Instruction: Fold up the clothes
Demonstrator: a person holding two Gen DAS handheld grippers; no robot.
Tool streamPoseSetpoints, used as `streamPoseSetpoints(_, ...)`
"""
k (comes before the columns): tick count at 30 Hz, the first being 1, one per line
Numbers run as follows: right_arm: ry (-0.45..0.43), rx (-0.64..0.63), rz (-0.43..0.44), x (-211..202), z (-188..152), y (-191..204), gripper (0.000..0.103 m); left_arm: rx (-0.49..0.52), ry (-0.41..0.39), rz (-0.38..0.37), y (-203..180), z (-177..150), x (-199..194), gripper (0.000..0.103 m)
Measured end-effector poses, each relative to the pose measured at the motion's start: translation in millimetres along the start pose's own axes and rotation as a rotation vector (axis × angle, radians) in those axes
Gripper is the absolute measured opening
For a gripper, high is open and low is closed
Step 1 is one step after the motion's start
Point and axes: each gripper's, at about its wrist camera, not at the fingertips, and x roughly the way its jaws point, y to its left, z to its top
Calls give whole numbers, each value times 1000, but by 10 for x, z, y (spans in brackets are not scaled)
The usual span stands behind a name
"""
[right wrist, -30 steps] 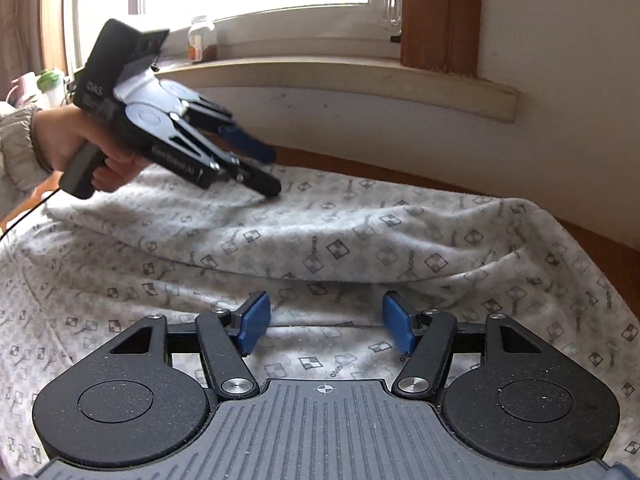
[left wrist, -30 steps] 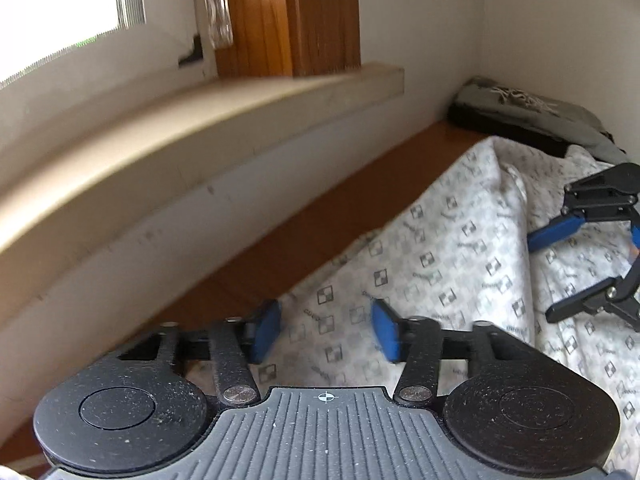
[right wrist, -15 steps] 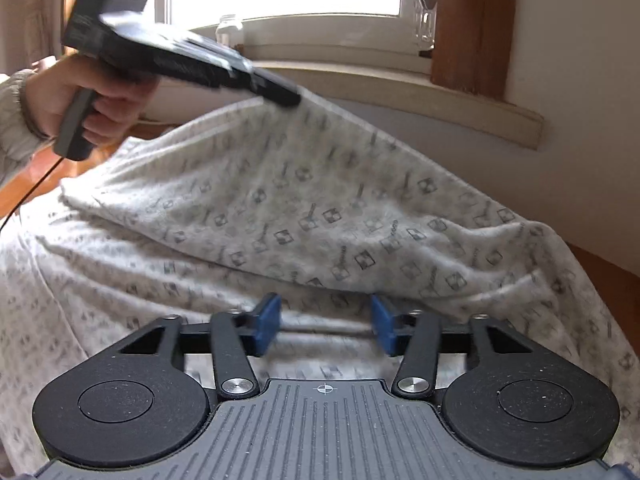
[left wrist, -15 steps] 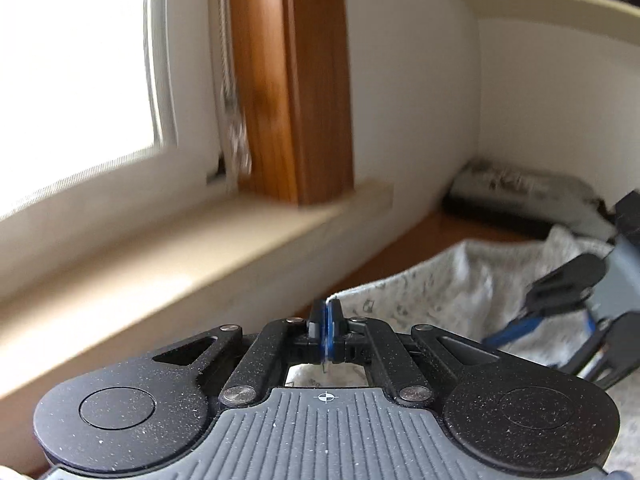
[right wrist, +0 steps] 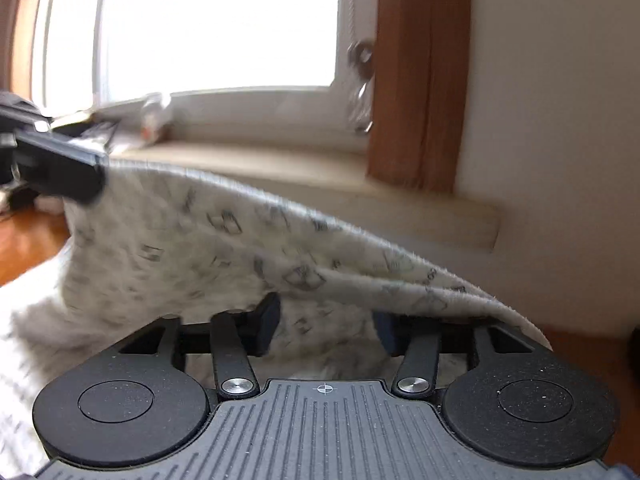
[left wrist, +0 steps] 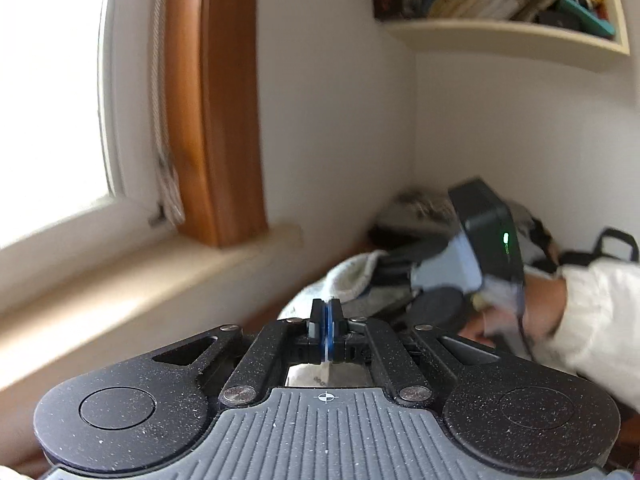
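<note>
Left gripper (left wrist: 326, 322) pinching patterned garment (right wrist: 224, 248), lifted

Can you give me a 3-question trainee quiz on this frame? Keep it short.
1. True or false: the left gripper is shut on the patterned cloth.
2. The right gripper is: A) open, B) shut on the cloth, C) out of view?
3. Fill in: the lifted cloth edge drapes over the ____ gripper's fingers.

Key: 1 true. 2 A. 3 right.
</note>
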Motion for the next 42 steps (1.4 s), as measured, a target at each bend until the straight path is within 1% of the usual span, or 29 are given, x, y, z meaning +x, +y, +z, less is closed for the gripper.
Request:
streamPoseSetpoints(2, 57, -15, -25, -79, -170, 0, 55, -3, 34, -24, -79, -132, 41, 1)
streamPoseSetpoints(5, 97, 27, -77, -264, -410, -137, 55, -13, 66, -63, -205, -310, 111, 1)
streamPoseSetpoints(9, 85, 144, -165, -550, -604, -450, 55, -17, 93, -97, -346, -513, 176, 1)
streamPoseSetpoints(11, 76, 174, -205, -636, -674, -568, 55, -9, 109, -104, -401, -591, 206, 1)
streamPoseSetpoints(13, 70, 190, -224, -700, -702, -633, 56, -5, 128, -104, -427, -647, 250, 1)
streamPoseSetpoints(15, 66, 203, -231, -733, -697, -719, 60, -3, 149, -98, -433, -686, 299, 2)
streamPoseSetpoints(16, 66, 206, -235, -725, -685, -740, 60, -3, 159, -96, -436, -706, 322, 4)
streamPoseSetpoints(17, 68, 206, -242, -714, -684, -736, 62, -10, 156, -90, -433, -701, 275, 10)
streamPoseSetpoints(18, 73, 202, -252, -696, -698, -727, 62, -17, 153, -84, -430, -697, 229, 13)
streamPoseSetpoints(20, 92, 192, -265, -670, -755, -720, 63, -25, 143, -64, -368, -675, 167, 18)
streamPoseSetpoints(23, 122, 192, -276, -593, -851, -748, 63, -35, 137, -33, -270, -658, 83, 18)
streamPoseSetpoints(25, 112, 208, -275, -601, -854, -772, 64, -41, 136, -11, -203, -652, 30, 18)
streamPoseSetpoints(26, 109, 212, -277, -601, -853, -780, 67, -44, 136, -1, -170, -649, 4, 18)
streamPoseSetpoints(28, 119, 203, -279, -579, -848, -771, 68, -48, 136, 20, -108, -647, -36, 18)
streamPoseSetpoints(31, 132, 172, -281, -549, -839, -728, 71, -56, 132, 54, -12, -680, -87, 30)
streamPoseSetpoints(32, 132, 163, -285, -548, -837, -716, 72, -63, 131, 65, 29, -698, -107, 30)
streamPoseSetpoints(35, 131, 154, -291, -576, -837, -675, 74, -86, 142, 123, 232, -763, -176, 31)
streamPoseSetpoints(36, 131, 154, -292, -581, -837, -671, 74, -93, 145, 143, 300, -784, -200, 34)
streamPoseSetpoints(37, 130, 154, -292, -584, -836, -670, 74, -105, 149, 171, 394, -805, -241, 39)
streamPoseSetpoints(38, 129, 154, -292, -587, -835, -669, 75, -117, 153, 199, 489, -825, -284, 42)
streamPoseSetpoints(42, 123, 154, -294, -595, -834, -668, 76, -204, 179, 314, 940, -924, -507, 42)
